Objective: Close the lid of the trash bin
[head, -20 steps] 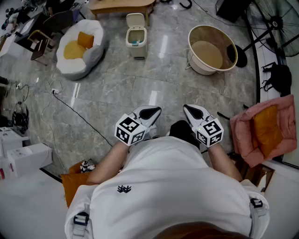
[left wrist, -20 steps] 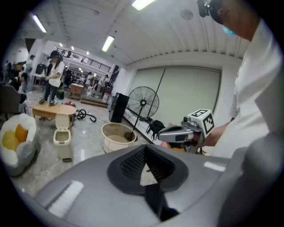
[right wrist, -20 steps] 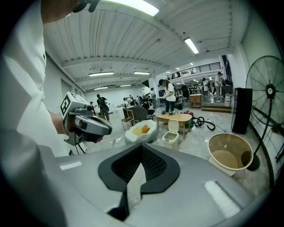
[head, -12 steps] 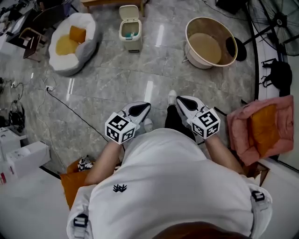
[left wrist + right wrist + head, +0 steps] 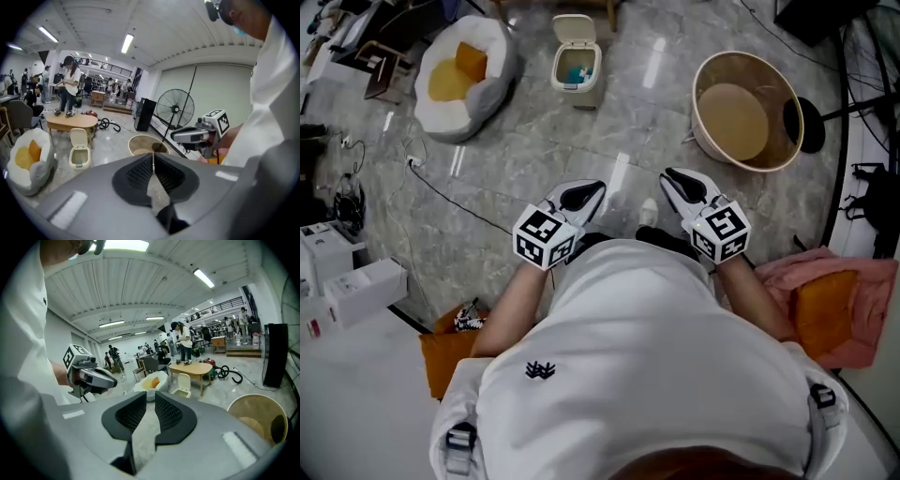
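Straight down in the head view, both grippers are out ahead of the white shirt, mid-frame, over bare marble floor. The left gripper sits just left of centre and the right gripper just right of centre. Both noses point up the frame, with open floor between them.

The bin is up at the top of the frame, a little left of centre, well apart from both grippers. Its lid is standing up, wide open, hinged on the far edge. Something bluish lies down inside. Nothing is touching it.

Over to the left gripper view: the fingers are closed, tips meeting, and nothing is held between them. The bin shows small at the left of that view, lid up, in front of a wooden table. A big fan stands right of centre.

In the right gripper view the fingers are a narrow slit apart. They are empty, with only floor showing through the gap. The bin shows just above the jaws there, a touch right of centre.

Around the room in the head view, a white beanbag with an orange cushion is at upper left, beside the bin. A round tub is at upper right and a pink seat at lower right. A black cable trails across the floor at left. White boxes sit at the left edge.
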